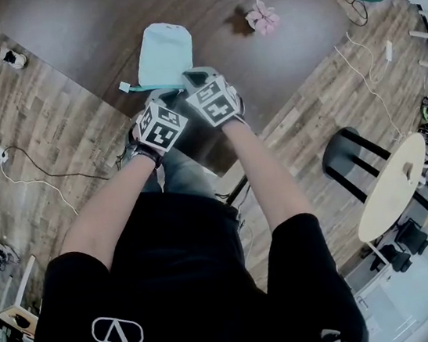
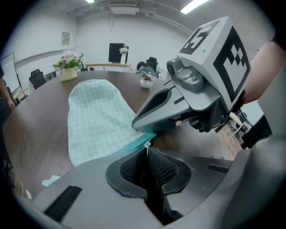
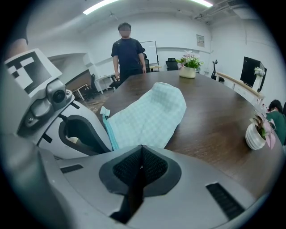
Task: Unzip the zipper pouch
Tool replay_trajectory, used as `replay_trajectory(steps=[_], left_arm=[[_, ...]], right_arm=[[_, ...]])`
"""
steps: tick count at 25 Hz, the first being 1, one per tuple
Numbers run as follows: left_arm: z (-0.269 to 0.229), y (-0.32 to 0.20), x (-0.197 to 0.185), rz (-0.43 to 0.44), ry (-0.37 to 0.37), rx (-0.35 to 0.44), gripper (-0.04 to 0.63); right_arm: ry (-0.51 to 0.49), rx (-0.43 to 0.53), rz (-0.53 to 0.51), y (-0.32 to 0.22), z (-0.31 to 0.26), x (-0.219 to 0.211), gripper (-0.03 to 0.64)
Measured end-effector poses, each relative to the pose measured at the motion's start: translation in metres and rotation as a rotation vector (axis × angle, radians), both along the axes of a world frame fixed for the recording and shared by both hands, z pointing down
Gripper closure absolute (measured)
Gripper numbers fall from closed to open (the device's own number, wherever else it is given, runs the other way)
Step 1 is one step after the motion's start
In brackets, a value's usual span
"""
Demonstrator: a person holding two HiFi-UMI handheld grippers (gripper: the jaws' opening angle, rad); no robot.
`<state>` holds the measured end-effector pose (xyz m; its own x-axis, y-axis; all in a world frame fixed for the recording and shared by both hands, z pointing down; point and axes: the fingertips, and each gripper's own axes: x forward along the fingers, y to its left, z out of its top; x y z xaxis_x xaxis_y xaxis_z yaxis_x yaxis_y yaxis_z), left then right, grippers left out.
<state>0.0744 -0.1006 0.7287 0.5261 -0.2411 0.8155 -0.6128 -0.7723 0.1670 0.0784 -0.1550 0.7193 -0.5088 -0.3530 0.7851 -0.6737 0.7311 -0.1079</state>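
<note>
Left tongs (image 2: 146, 149): closed down to a sliver on the pull (image 2: 147, 144), a small metal tab nipped between the pad tips.
Right tongs (image 3: 142, 148): pads pressed together on the near corner of the pouch (image 3: 152, 114), with no gap showing between them.
Tongs together: side by side at the pouch's near end, nearly touching, both pointing steeply down; the left one sits slightly nearer the wearer.
Zipper (image 2: 134, 144): a teal strip along the pouch's near edge, running from the right tongs' tip out towards the left; the pull sits at the right-hand end, just beside the right tongs.
Pouch: pale mint cloth with a faint check, lying flat on the bench (image 3: 214, 120) near its front edge, rounded end pointing away from the wearer.
Tag (image 1: 124, 86): a small white tab at the zipper's left end, resting on the bench.
Bench: dark wood, long and wide.
Plant (image 1: 262, 17): pink, in a small pot on the bench, well apart from the pouch to its right.
Onlooker (image 3: 128, 51): stands at the bench's far end in dark clothes.
Stool (image 1: 350, 156): black, on the wooden floor to the wearer's right, next to a round pale table (image 1: 394, 184).
</note>
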Motion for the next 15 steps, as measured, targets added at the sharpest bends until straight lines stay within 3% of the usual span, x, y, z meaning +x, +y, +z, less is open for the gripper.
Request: replay_trajectory(steps=[9,15], left_arm=[[-0.0002,-0.0013,0.0001,0.031,-0.001,0.011,0.591],[-0.0003,-0.0016,-0.0022,0.005,0.017,-0.008,0.592]], right_arm=[[0.021,0.01,-0.021,0.0004,-0.0003,-0.0009,0.618],[0.097,0.061,-0.118,0.0023,0.0001,-0.0029,0.618]])
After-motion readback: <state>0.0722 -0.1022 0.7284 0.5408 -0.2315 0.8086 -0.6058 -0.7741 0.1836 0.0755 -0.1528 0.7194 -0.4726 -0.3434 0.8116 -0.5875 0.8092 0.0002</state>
